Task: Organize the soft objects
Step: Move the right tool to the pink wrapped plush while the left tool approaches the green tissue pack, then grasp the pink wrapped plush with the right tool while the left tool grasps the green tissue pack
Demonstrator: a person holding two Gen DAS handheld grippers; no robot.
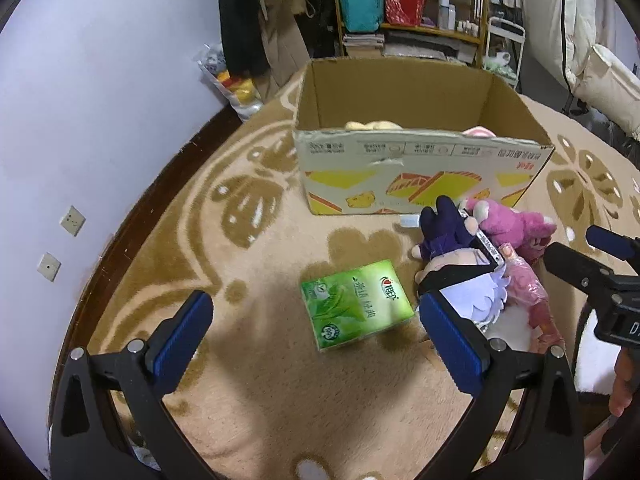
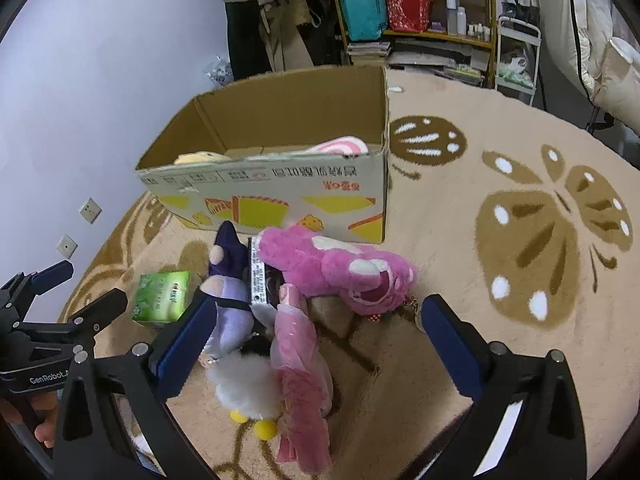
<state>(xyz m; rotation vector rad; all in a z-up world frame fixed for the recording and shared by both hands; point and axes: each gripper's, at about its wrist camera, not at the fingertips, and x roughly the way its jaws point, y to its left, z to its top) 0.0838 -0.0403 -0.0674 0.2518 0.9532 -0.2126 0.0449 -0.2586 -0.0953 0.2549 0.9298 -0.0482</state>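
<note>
The left gripper (image 1: 316,328) hangs above the rug (image 1: 248,400) with its jaws spread wide and nothing between them. The green tissue pack (image 1: 356,304) lies directly ahead at 12 o'clock, flat on the rug, its long axis running from 11 toward 5 o'clock in the left wrist view. This hand is judged the nearer one for that pack.

The right gripper (image 2: 320,336) is likewise spread wide and holds nothing. The toy pile sits between and just beyond its fingers: the pink plush bear (image 2: 344,272) at 12 o'clock, long axis from 10 toward 4; the purple plush doll (image 2: 230,292) at 11 o'clock, beside the left finger; the pink wrapped item (image 2: 300,372) at 6 o'clock, long axis near vertical in the frame. This hand is judged the nearer one for the pile.

The cardboard box (image 1: 420,172) stands open at 12 o'clock beyond all items.

Count outside the box: one tissue pack, one pink bear, one purple doll, one pink wrapped item, one white fluffy toy (image 2: 246,388). Inside the box: two soft items partly visible, one yellow, one pink
</note>
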